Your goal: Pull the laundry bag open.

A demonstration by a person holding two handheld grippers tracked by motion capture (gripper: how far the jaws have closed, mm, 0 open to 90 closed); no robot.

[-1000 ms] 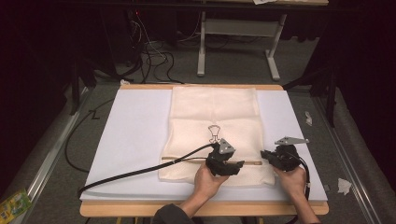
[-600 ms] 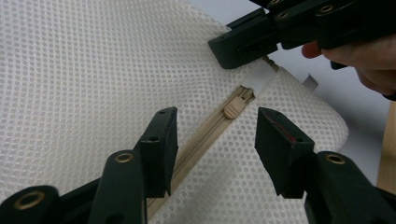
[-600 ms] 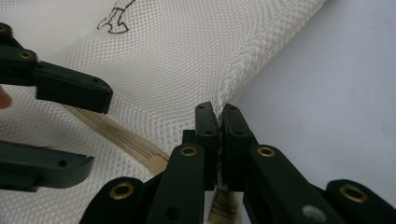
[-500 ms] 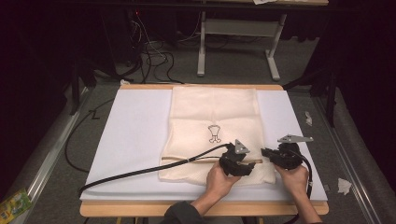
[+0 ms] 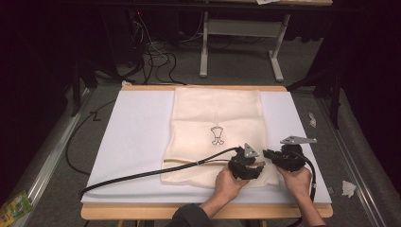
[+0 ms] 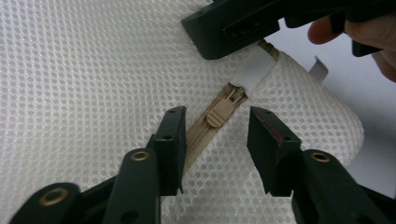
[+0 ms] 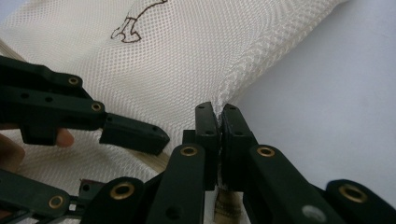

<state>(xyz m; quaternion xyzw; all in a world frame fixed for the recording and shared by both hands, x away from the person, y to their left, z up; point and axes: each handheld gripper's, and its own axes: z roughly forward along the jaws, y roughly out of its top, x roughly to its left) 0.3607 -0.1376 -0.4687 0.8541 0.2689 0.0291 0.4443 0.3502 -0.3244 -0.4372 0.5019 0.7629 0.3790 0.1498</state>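
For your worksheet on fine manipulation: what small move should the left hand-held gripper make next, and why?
Probably close the left hand-held gripper on the zipper pull: its jaws, just closing, straddle the pull without touching, while the right hand-held gripper pinches the mesh bag edge.

Dim room w/ grey carpet floor [image 5: 56,156], white metal desk frame [image 5: 239,47] at back, tangled black cables [image 5: 151,56] on floor, wooden-edged tabletop w/ white board [image 5: 137,137].

Mesh cloth and matt plastic

The cream laundry bag [image 6: 93,70] is showing honeycomb mesh cloth; its tan zipper pull [image 6: 218,113] is looking like smooth plastic; both grippers' black jaws are looking matt.
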